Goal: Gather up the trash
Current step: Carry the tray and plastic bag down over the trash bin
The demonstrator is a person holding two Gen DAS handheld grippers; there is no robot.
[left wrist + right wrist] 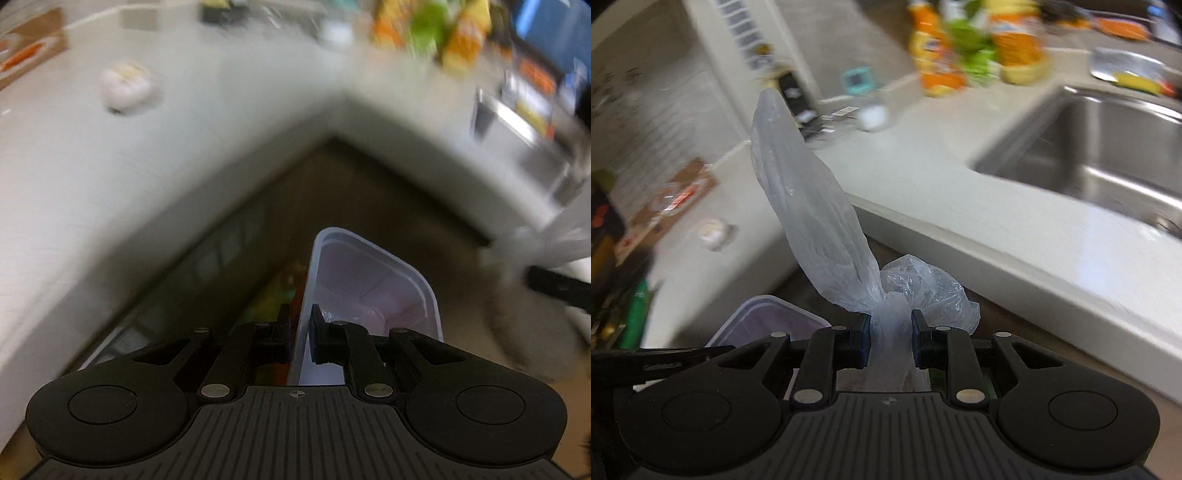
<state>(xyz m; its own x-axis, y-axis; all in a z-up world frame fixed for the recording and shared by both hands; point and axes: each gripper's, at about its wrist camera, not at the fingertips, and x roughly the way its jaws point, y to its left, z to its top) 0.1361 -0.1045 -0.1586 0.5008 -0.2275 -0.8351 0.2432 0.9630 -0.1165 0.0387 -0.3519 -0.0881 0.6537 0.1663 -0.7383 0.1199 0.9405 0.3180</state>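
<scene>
2 tongs loaded: left tongs (pixel 300 334) pinch stiff container (pixel 373 284) rim; right tongs (pixel 889 345) clamp limp, light bag (pixel 820 206) at its bunched neck.

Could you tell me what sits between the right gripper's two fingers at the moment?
A bunched clear plastic bag is pinched in the right gripper, as the right wrist view shows.

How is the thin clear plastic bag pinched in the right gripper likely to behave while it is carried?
The plastic bag is probably floppy: it bunches and creases where the right gripper pinches it. It looks light, its thin film rising loosely above the jaws. It may be slippery.
</scene>
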